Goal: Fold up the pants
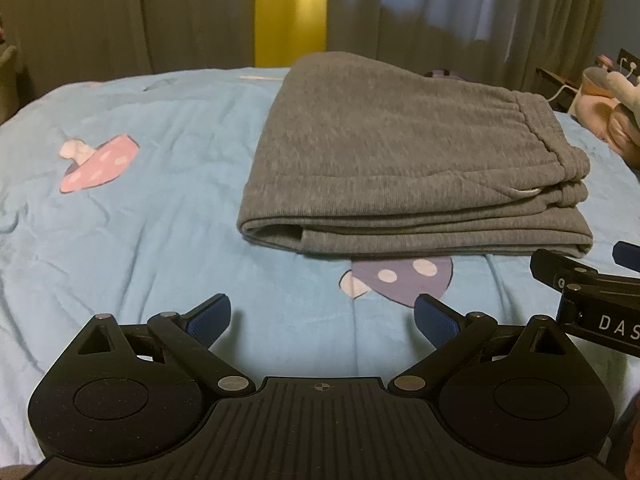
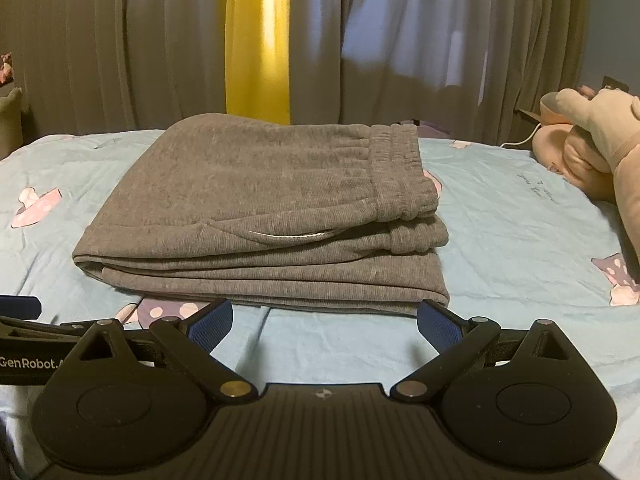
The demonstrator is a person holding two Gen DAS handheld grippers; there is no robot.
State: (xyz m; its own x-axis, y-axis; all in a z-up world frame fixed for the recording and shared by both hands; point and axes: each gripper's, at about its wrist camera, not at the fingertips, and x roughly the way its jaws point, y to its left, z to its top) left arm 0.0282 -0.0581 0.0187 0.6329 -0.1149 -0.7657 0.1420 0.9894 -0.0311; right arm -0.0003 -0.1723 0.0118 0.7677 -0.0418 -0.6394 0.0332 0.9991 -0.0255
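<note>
- Pants [image 2: 260, 208] lie folded in a layered grey stack on the bed [image 2: 500, 240] — the fold looks complete.
- Left gripper [image 1: 322, 322] and right gripper [image 2: 325, 326] hover just short of the stack, fingers spread, holding nothing.
- Risk: a finger catching the near edge would likely drag the layers askew.
- Long axis runs left–right; waistband [image 2: 400, 176] points right.

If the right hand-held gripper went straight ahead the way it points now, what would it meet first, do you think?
Most likely the near edge of the folded grey pants, lying just beyond the open right hand-held gripper on the blue bedsheet; depth is hard to judge.
</note>
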